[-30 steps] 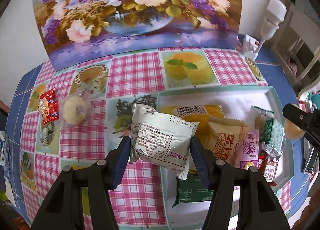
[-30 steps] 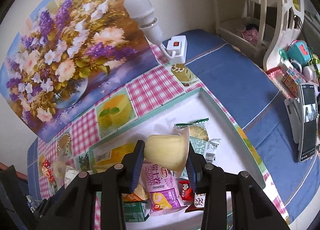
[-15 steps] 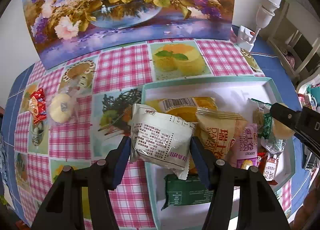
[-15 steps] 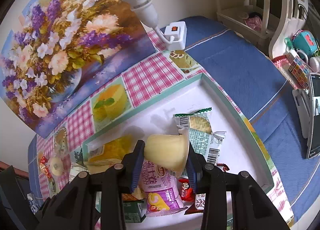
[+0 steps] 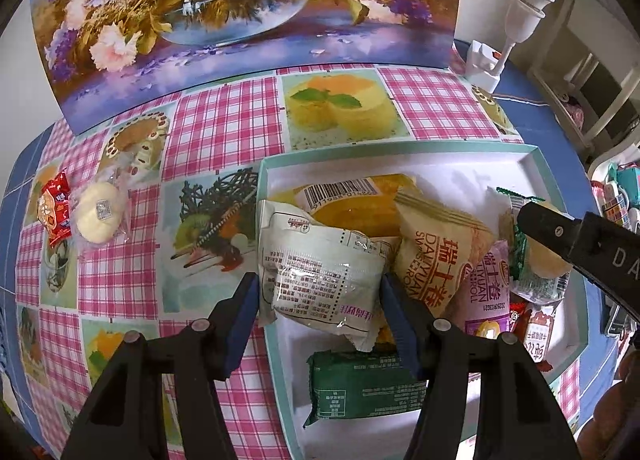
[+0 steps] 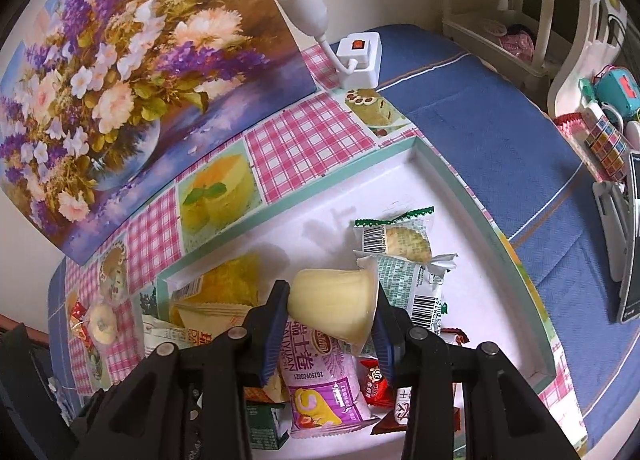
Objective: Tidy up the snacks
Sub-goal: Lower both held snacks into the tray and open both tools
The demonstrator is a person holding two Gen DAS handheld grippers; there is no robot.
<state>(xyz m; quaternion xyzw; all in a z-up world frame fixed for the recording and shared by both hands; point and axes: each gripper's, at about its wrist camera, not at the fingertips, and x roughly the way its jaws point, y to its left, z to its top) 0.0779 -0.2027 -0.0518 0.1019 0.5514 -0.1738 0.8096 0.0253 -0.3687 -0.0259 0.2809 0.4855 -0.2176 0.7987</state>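
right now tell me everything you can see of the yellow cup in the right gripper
The yellow cup is a small pale-yellow pudding-like cup, seemingly plastic, wider at its white-rimmed end. It lies tipped sideways, clamped between the blue pads of the right gripper, above the snack packets in the white tray. Whether it touches the packets is unclear.

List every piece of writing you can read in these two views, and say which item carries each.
"DAliYUAN SWISSROLL": orange snack packet.
"20250903021": purple snack packet.
"DA", cut off by the frame edge: right hand-held gripper.
White packet in the left hand-held gripper: dense print, too small.
Barcode digits on the yellow packet: blurred.
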